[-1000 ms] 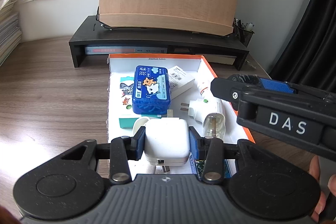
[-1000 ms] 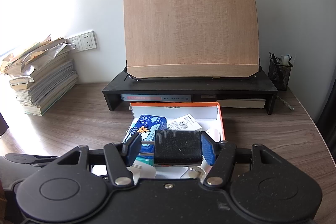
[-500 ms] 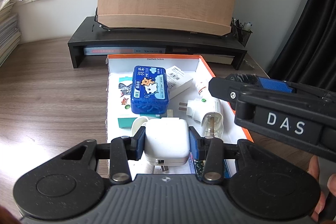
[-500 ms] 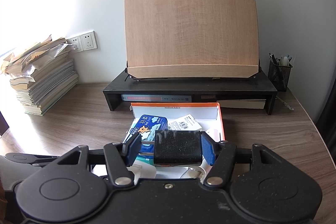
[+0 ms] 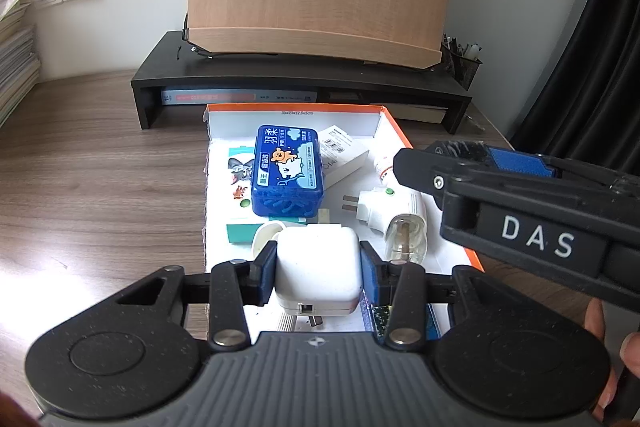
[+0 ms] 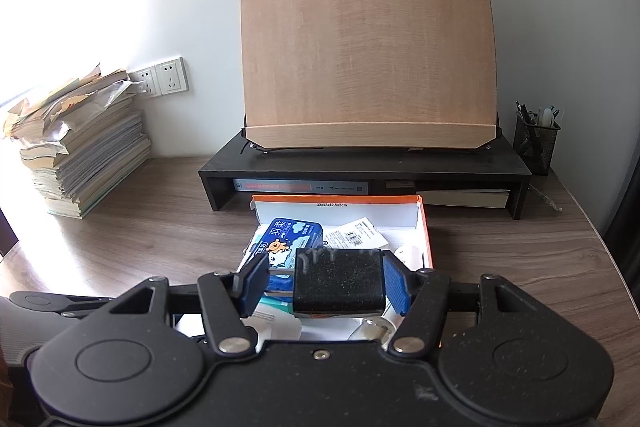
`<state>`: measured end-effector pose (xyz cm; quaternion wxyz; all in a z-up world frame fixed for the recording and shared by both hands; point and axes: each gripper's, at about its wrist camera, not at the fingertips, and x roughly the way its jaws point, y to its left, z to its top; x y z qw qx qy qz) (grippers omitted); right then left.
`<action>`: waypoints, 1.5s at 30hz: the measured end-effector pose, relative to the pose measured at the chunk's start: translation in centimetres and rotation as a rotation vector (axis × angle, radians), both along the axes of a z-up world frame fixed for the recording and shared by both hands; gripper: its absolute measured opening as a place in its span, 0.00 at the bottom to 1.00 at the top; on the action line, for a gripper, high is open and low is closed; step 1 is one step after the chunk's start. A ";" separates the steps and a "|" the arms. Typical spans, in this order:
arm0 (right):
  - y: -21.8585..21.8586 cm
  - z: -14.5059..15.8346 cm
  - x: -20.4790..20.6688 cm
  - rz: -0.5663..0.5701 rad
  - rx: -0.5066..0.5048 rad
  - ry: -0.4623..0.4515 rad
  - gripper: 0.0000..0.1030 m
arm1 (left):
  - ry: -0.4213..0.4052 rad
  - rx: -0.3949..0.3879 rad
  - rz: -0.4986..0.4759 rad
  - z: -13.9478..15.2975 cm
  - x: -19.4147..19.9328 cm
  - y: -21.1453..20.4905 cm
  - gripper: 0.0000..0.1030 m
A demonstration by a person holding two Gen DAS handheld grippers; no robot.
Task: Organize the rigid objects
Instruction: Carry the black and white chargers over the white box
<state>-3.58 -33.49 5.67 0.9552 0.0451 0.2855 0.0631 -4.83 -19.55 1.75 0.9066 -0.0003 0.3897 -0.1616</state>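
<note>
— What has the left gripper (image 5: 318,273) got?
— Its blue pads are clamped on a white charger (image 5: 317,267), held over the near edge of the orange-rimmed box (image 5: 390,121).

— And the right gripper (image 6: 326,285)?
— Its right pad touches a black block (image 6: 338,281); a gap shows at the left pad, so I cannot tell if it grips.

— Beyond them?
— A blue tin (image 5: 287,173) lies mid-box, a white plug adapter (image 5: 378,205) toward the right edge. The box sits mid-tabletop before a black riser (image 6: 360,163).
</note>
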 end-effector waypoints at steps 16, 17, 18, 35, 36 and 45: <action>0.0 0.1 0.0 0.002 0.000 0.000 0.70 | 0.001 -0.004 -0.001 0.1 -0.1 0.1 0.41; -0.1 0.1 0.0 0.002 -0.001 0.000 0.70 | 0.001 -0.004 -0.001 0.1 -0.1 0.1 0.41; 0.0 0.1 -0.1 0.003 -0.002 0.000 0.70 | 0.001 -0.004 -0.002 0.1 -0.1 0.1 0.41; -0.2 0.4 -0.9 -0.007 -0.004 -0.007 0.70 | -0.004 -0.008 -0.008 0.4 -0.9 0.0 0.41; -0.2 0.5 -0.9 -0.009 -0.005 -0.008 0.70 | -0.004 -0.008 -0.011 0.4 -1.0 0.0 0.41; -0.6 0.6 -1.2 -0.018 -0.006 -0.011 0.70 | -0.003 -0.005 -0.031 0.3 -1.0 -0.6 0.41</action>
